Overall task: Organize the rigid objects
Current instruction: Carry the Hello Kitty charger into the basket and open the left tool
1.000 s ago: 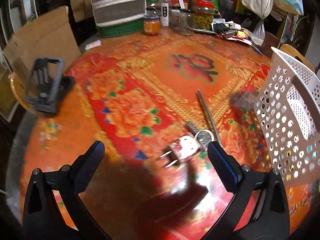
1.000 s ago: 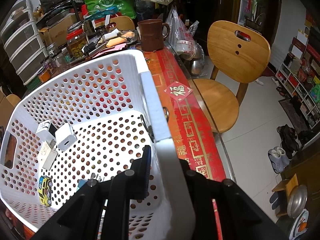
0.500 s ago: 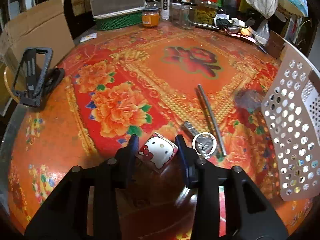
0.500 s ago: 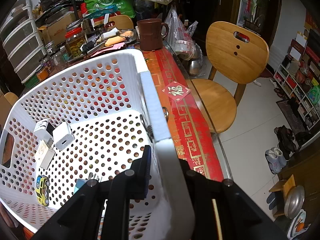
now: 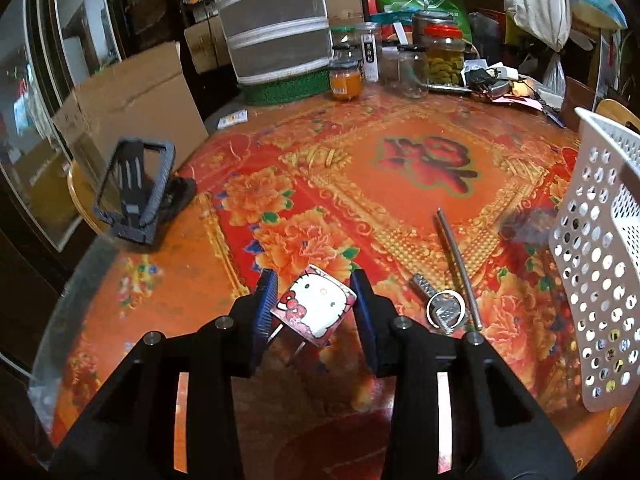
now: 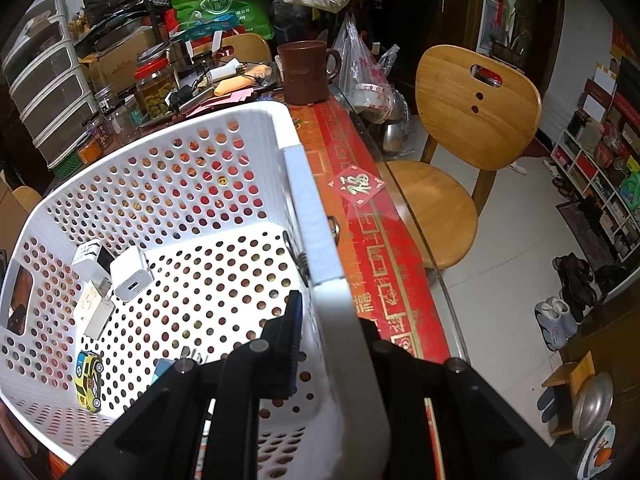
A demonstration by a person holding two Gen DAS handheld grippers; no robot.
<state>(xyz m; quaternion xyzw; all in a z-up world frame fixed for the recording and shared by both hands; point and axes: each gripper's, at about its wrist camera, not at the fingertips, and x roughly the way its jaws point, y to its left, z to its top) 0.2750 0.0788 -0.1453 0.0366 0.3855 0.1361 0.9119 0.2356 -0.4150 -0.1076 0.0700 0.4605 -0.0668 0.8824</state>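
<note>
My left gripper (image 5: 314, 306) is shut on a Hello Kitty plug adapter (image 5: 314, 308) and holds it lifted above the red flowered tablecloth, prongs pointing back at me. A key on a ring (image 5: 442, 308) and a metal rod (image 5: 456, 264) lie on the table to its right. My right gripper (image 6: 332, 340) is shut on the rim of the white perforated basket (image 6: 308, 216), which also shows at the right in the left wrist view (image 5: 600, 248). Inside lie white chargers (image 6: 130, 274) and a yellow toy car (image 6: 89, 380).
A black phone stand (image 5: 136, 192) sits at the table's left edge. Jars (image 5: 442, 58), a striped container (image 5: 276, 32) and clutter line the far side. A brown mug (image 6: 306, 72) stands beyond the basket. A wooden chair (image 6: 452, 168) stands right of the table.
My left gripper closed on the Hello Kitty adapter and has lifted it off the table. The right gripper kept its hold on the basket rim; the basket tilted slightly.
</note>
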